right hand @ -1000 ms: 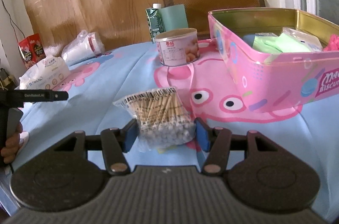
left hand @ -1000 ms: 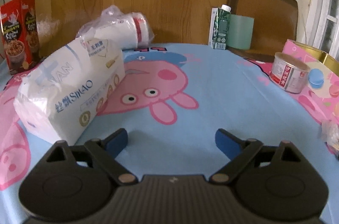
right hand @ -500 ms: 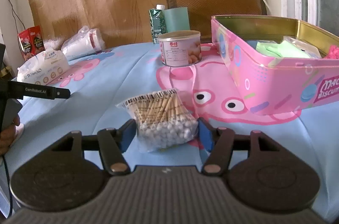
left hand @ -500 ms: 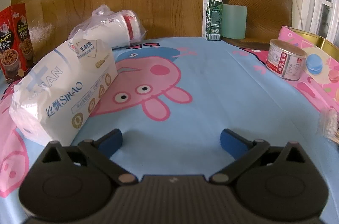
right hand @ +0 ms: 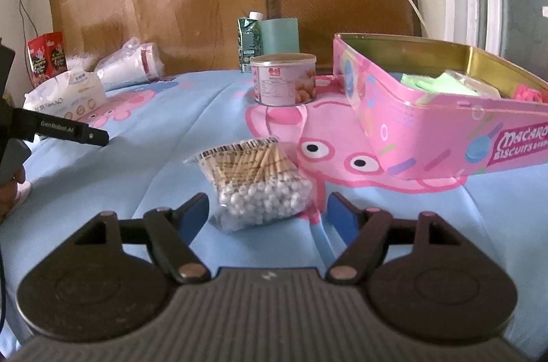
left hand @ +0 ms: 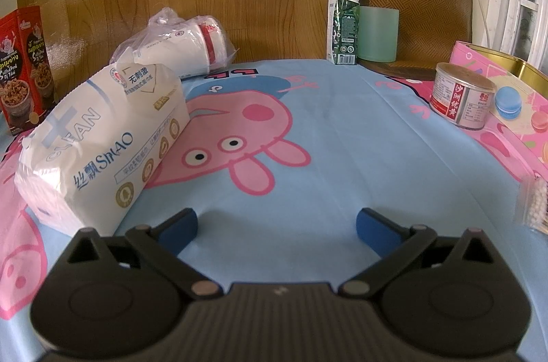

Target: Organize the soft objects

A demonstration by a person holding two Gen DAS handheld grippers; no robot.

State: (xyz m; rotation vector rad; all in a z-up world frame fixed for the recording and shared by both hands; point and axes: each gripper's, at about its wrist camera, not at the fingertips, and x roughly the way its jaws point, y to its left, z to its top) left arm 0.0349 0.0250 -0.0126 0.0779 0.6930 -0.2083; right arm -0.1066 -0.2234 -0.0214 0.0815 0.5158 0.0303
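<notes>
A clear bag of cotton swabs (right hand: 255, 178) lies on the blue cartoon tablecloth (right hand: 178, 129). My right gripper (right hand: 269, 213) has its jaws opening; the bag's near end sits between the blue pads, which stand clear of it on both sides. A white tissue pack (left hand: 99, 142) lies at the left of the left wrist view, just left of my left gripper (left hand: 277, 225), which is wide open with only cloth between its pads. The tissue pack (right hand: 65, 96) and the swab bag (left hand: 534, 204) show small in the other views. A pink biscuit tin (right hand: 441, 122) stands open at the right, holding green and pink soft items.
A bagged stack of white cups (left hand: 185, 45) lies behind the tissue pack. A round food can (right hand: 282, 79), a green carton (left hand: 344, 29), a pale green cup (left hand: 378, 33) and red snack boxes (left hand: 24, 67) stand around. A wooden board and a brown chair back rise behind the table.
The right gripper's pads have spread apart and let go of the swab bag, which now rests on the cloth. The left gripper's jaws have widened slightly.
</notes>
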